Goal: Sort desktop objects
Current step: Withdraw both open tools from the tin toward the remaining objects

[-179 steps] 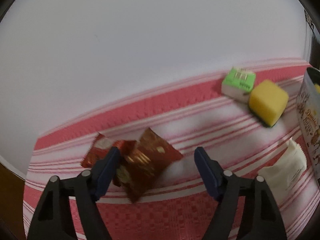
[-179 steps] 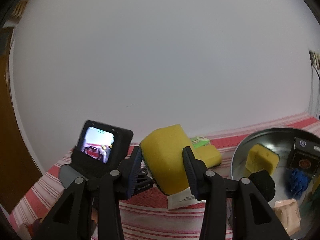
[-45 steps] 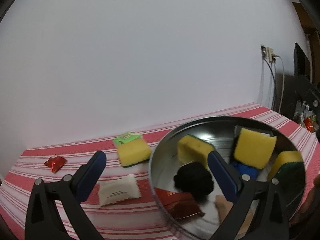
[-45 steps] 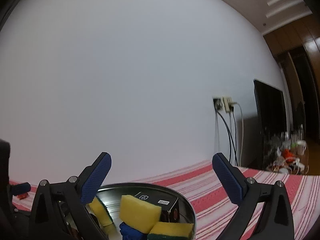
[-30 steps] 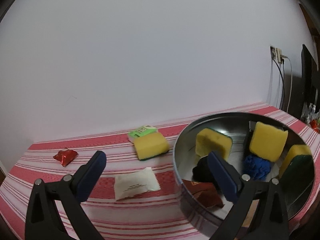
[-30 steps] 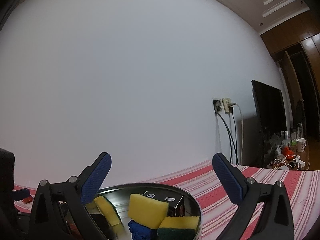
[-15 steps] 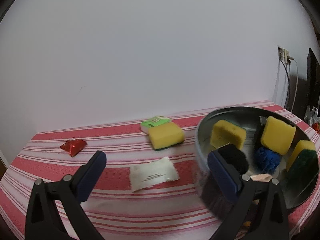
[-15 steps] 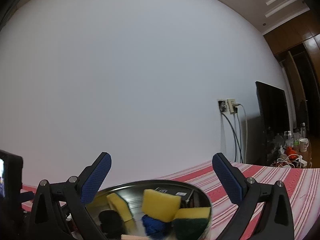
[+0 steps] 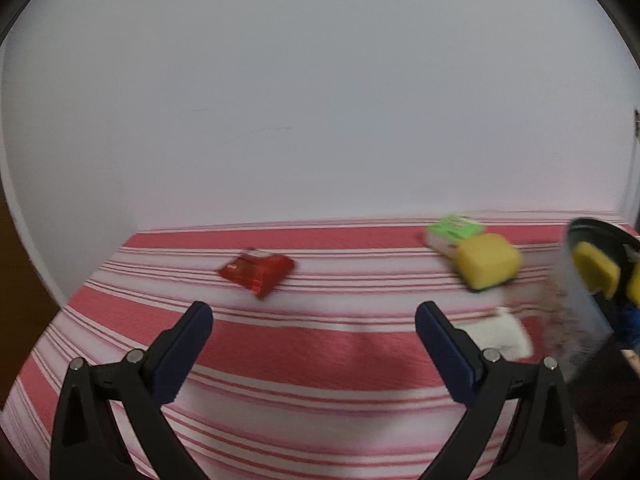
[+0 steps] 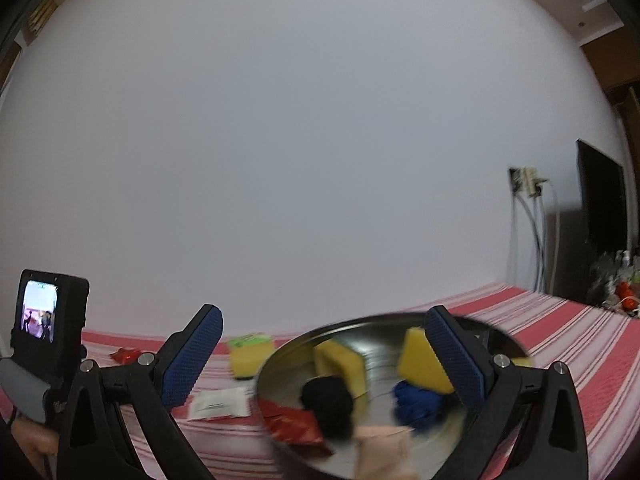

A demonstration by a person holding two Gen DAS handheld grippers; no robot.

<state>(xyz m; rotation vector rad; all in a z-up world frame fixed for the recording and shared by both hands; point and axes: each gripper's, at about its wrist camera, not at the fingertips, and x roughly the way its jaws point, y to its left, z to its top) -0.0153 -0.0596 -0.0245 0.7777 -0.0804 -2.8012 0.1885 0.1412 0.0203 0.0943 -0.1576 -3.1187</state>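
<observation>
Left gripper spread wide and empty above the red-striped tablecloth, facing a red snack packet lying ahead, well apart from the yellow sponge touching a green-labelled pack. Right gripper likewise splayed, holding nothing, over the round metal tin with sponges, black and blue scrubbers, red packet inside. White sachet just beside the tin.

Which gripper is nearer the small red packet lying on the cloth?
Left. The left gripper hangs open just short of the red packet, which lies slightly to its left. The right gripper is open over the metal bowl, far off.
</observation>
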